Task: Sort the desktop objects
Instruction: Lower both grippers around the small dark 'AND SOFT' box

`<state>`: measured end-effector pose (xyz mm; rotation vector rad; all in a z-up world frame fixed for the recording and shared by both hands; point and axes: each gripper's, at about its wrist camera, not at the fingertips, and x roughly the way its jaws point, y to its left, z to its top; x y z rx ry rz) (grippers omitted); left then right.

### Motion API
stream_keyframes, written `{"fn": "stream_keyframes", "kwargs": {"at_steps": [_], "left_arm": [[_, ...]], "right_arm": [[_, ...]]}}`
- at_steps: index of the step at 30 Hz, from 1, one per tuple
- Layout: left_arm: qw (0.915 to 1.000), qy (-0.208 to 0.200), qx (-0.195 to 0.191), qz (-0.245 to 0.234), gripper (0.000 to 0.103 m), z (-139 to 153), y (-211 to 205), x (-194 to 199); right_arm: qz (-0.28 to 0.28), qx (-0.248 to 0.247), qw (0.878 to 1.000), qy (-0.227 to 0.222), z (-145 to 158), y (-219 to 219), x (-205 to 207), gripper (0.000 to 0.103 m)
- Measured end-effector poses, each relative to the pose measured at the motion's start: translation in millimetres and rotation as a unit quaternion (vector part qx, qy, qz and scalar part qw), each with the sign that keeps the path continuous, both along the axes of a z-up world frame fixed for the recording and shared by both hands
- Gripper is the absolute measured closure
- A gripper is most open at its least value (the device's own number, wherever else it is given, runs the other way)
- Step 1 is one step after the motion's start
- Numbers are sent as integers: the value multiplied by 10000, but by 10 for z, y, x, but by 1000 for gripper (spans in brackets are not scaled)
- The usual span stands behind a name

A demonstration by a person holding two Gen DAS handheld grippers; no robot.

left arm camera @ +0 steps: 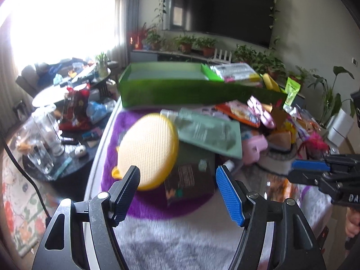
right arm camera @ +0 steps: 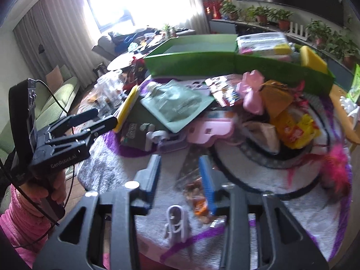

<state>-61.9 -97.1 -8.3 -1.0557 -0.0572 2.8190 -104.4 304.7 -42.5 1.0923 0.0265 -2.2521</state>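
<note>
A pile of small objects lies on a furry purple and white mat (left arm camera: 171,243). A round yellow disc (left arm camera: 147,150) lies at the left of the pile, beside a grey-green pouch (left arm camera: 209,132) and a dark packet (left arm camera: 189,177). My left gripper (left arm camera: 177,193) is open and empty, hovering just short of the disc and the dark packet. My right gripper (right arm camera: 180,177) is open over a clear snack packet (right arm camera: 193,186), with a white clip (right arm camera: 176,222) lying near its base. A green box (left arm camera: 180,85) stands behind the pile and also shows in the right wrist view (right arm camera: 202,56).
A pink case (right arm camera: 209,130), yellow snack bag (right arm camera: 294,132), pink feather (right arm camera: 337,168) and black cord ring (right arm camera: 236,171) crowd the right side. A low dark table with glasses (left arm camera: 45,139) stands left of the mat. A yellow sponge (right arm camera: 312,59) and a boxed pack (right arm camera: 261,42) sit in the green box.
</note>
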Motion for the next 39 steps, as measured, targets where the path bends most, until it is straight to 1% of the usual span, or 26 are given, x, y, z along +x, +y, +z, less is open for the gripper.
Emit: {"fn": "stream_keyframes", "kwargs": {"at_steps": [4, 6, 7, 9, 11, 12, 14, 16, 24, 27, 35, 39], "left_arm": [[9999, -151, 62, -55, 32, -150, -29, 48], [9996, -239, 132, -75, 39, -204, -52, 43], [9993, -307, 169, -96, 45, -232, -64, 37], [9988, -405, 249, -144, 46, -278, -85, 31], [9987, -436, 237, -122, 47, -311, -102, 27], [9986, -456, 224, -128, 48, -332, -111, 24], [9981, -548, 247, -148, 56, -375, -132, -2], [9973, -631, 342, -151, 57, -409, -169, -28], [9953, -693, 629, -242, 58, -440, -232, -141], [9953, -700, 599, -287, 58, -444, -211, -189], [9935, -770, 753, -357, 58, -482, -218, -295], [9928, -786, 810, -399, 58, -490, -220, -326]], "right_arm": [[176, -5, 9998, -116, -93, -143, 13, 87], [269, -10, 9995, -186, -131, -227, 14, 89], [317, -18, 9993, -213, -145, -270, 11, 89], [419, -63, 9987, -297, -178, -364, -1, 89], [483, -75, 9982, -353, -206, -435, -17, 89], [497, -61, 9981, -370, -226, -486, -33, 89], [539, -63, 9976, -436, -275, -581, -72, 89], [561, -50, 9973, -466, -307, -648, -108, 89], [653, 66, 9963, -558, -442, -881, -266, 89], [645, 64, 9960, -611, -479, -899, -319, 89], [644, 39, 9958, -650, -507, -915, -421, 87], [570, 62, 9964, -625, -493, -839, -418, 83]]}}
